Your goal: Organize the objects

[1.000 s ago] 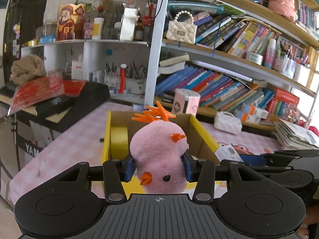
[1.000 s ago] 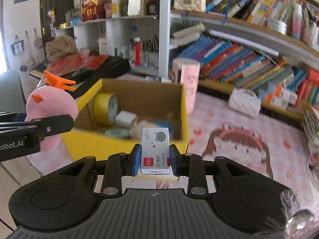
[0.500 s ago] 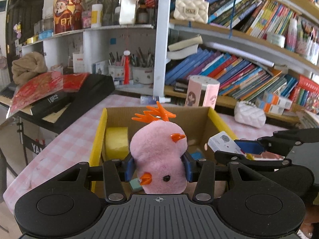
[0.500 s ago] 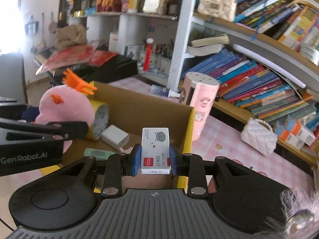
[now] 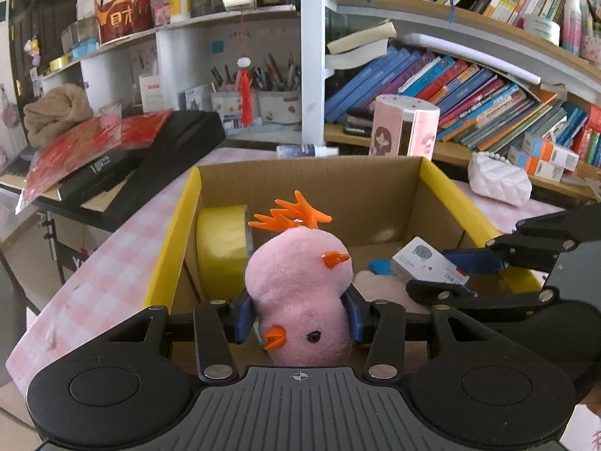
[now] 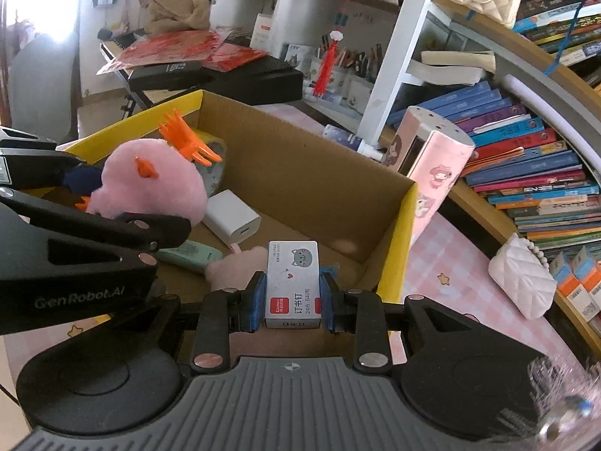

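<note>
My left gripper [image 5: 298,319] is shut on a pink plush chick [image 5: 300,289] with an orange comb, held over the near part of an open cardboard box with yellow flaps [image 5: 375,188]. My right gripper [image 6: 292,300] is shut on a small white staple box [image 6: 293,282] with a cat picture, held over the box's right side. The staple box also shows in the left wrist view [image 5: 428,265], and the chick in the right wrist view [image 6: 150,184]. Inside the box lie a yellow tape roll [image 5: 221,248], a white charger [image 6: 231,221], a mint green item [image 6: 188,255] and a pink soft item [image 6: 236,267].
The box stands on a pink checked tablecloth [image 5: 101,263]. A pink cylinder container [image 5: 405,126] and a small bottle [image 5: 306,149] stand behind it. A white quilted purse [image 5: 499,182] lies at the right. Bookshelves [image 5: 469,86] fill the background; a black keyboard [image 5: 150,150] stands at the left.
Both grippers have moved forward and down over the box, each still holding its object. The right gripper has come in over the box's right wall.
</note>
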